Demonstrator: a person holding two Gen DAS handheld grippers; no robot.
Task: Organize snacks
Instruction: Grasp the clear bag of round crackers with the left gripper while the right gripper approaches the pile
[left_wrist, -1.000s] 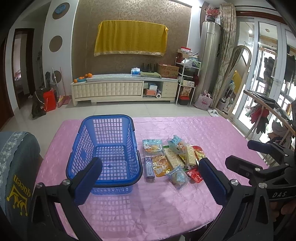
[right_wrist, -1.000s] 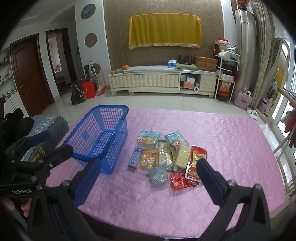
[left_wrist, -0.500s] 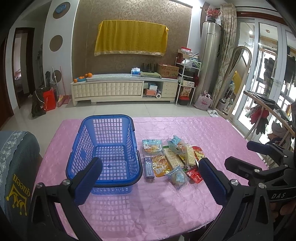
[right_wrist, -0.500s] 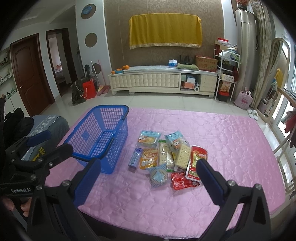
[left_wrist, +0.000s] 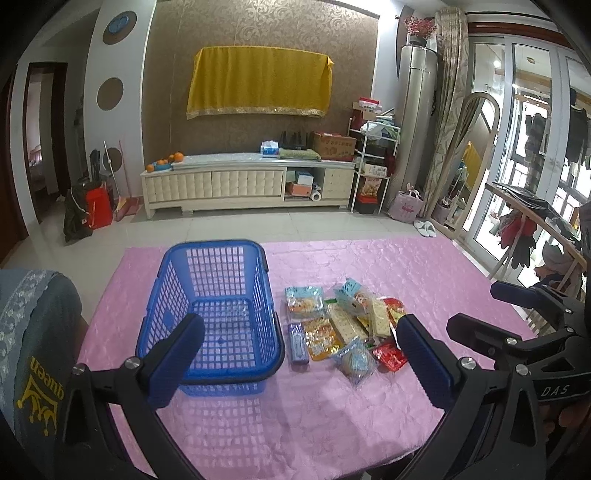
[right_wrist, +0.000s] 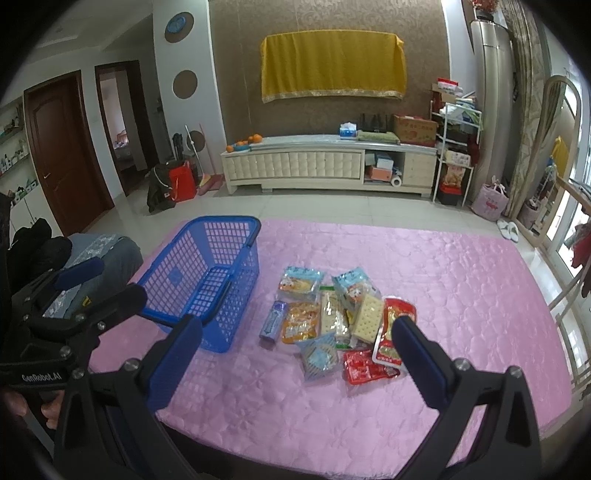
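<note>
An empty blue plastic basket (left_wrist: 221, 314) (right_wrist: 207, 280) stands on the pink tablecloth (left_wrist: 369, 424) (right_wrist: 461, 277). To its right lies a heap of several snack packets (left_wrist: 343, 325) (right_wrist: 332, 317): a small purple pack (left_wrist: 298, 344) (right_wrist: 272, 325), an orange packet (right_wrist: 300, 322), cracker packs (right_wrist: 367, 323), red packets (right_wrist: 369, 367). My left gripper (left_wrist: 299, 362) is open and empty, held above the table's near edge in front of the basket. My right gripper (right_wrist: 295, 363) is open and empty, held above the near edge in front of the heap.
A grey cushioned chair back (left_wrist: 33, 332) stands at the table's left. Beyond the table are a tiled floor, a white TV cabinet (left_wrist: 243, 184) and a rack (left_wrist: 369, 173). A wooden rail with hung clothes (left_wrist: 528, 221) is at the right.
Both grippers have crept slightly forward toward the table. Basket and snacks have not moved.
</note>
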